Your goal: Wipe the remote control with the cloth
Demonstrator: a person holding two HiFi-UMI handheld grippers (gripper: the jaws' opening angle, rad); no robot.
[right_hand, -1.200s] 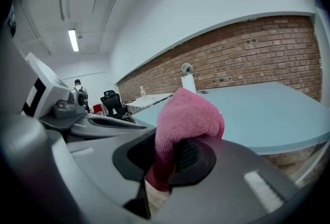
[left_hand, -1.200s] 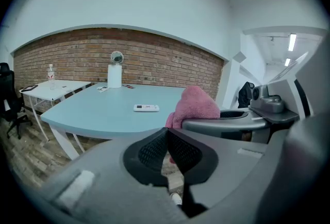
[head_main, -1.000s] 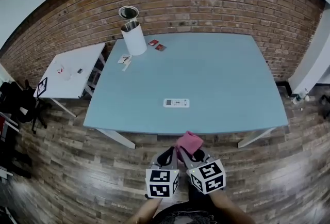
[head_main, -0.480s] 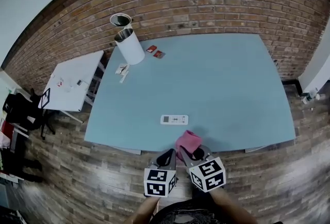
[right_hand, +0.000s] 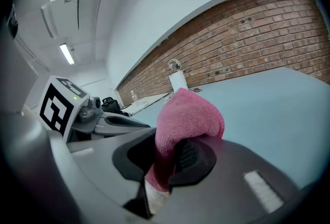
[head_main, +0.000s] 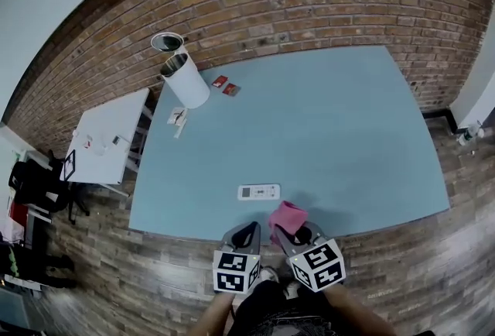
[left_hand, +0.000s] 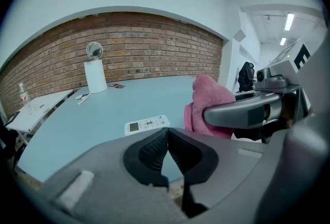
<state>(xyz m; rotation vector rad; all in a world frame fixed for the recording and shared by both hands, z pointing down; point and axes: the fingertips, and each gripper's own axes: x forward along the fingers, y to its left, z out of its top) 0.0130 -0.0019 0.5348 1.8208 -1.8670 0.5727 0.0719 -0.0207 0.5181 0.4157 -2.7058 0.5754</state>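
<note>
Remote control [head_main: 258, 191]: lies flat on blue table [head_main: 332, 118] near its 6 o'clock edge, screen end toward 9 o'clock. Pink cloth [head_main: 288, 216]: bunched at 5 o'clock of remote control, clamped in right gripper [head_main: 300, 232]. Left gripper [head_main: 247, 235]: clenched on nothing, at 6 o'clock of remote control

Blue counter [head_main: 332, 118] ahead of left claw [head_main: 249, 228]. White cylinder [head_main: 186, 82] far ahead-left of the claw, 2 red packets [head_main: 220, 81] near the cylinder. White side table [head_main: 108, 137] well left. Brick wall [head_main: 309, 1] beyond.
</note>
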